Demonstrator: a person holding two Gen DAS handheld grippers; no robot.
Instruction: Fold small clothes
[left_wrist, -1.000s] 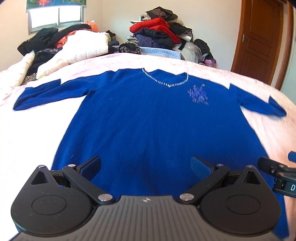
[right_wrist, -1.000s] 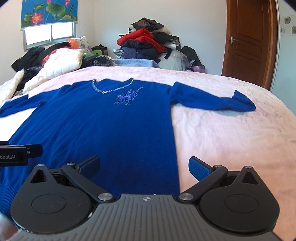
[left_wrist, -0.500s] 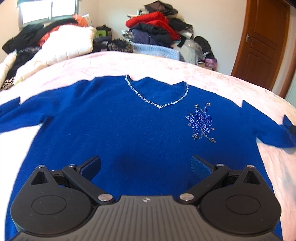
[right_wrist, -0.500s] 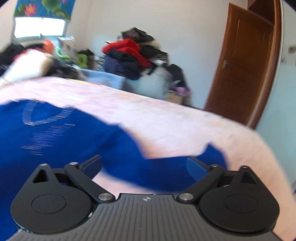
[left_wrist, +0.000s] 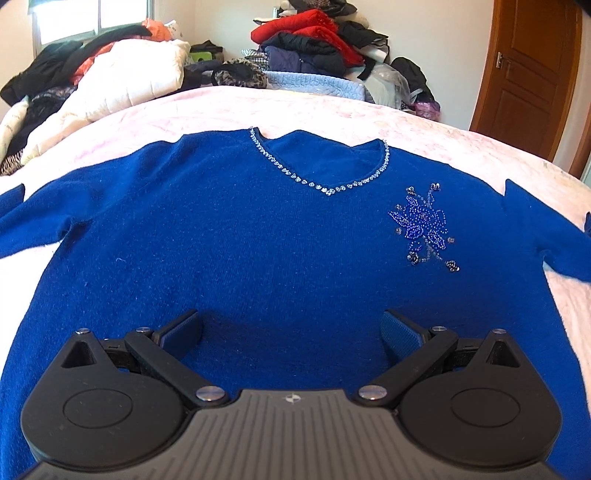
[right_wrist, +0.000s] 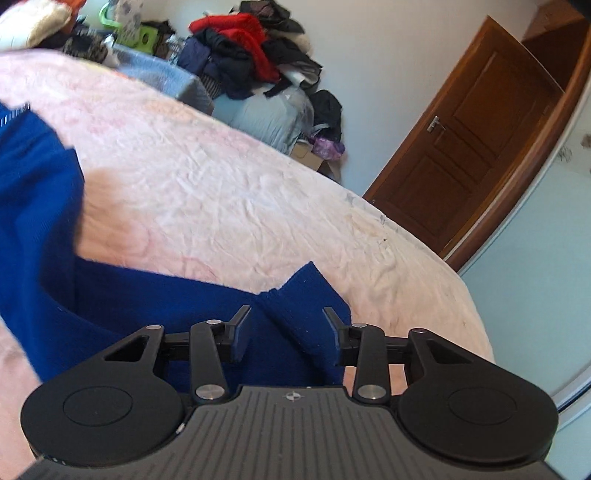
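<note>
A blue sweater (left_wrist: 258, 251) with a beaded neckline and a beaded flower lies flat, front up, on the pink bed (left_wrist: 332, 114). My left gripper (left_wrist: 290, 332) is open wide and hovers low over the sweater's lower chest, holding nothing. In the right wrist view my right gripper (right_wrist: 283, 338) stands half closed around the cuff end of the sweater's right sleeve (right_wrist: 295, 306), with the jaws on either side of the folded cuff and a gap still showing between pads and cloth.
Piles of clothes (left_wrist: 314, 44) and a white quilt (left_wrist: 122, 81) lie beyond the bed's far edge. A brown door (right_wrist: 476, 136) stands at the right. Bare pink bedspread (right_wrist: 240, 192) stretches beyond the sleeve to the bed's right edge.
My left gripper moved forward up the sweater toward the neckline. My right gripper swung right to the sleeve cuff, dropped low over it and narrowed its jaws from wide open.
</note>
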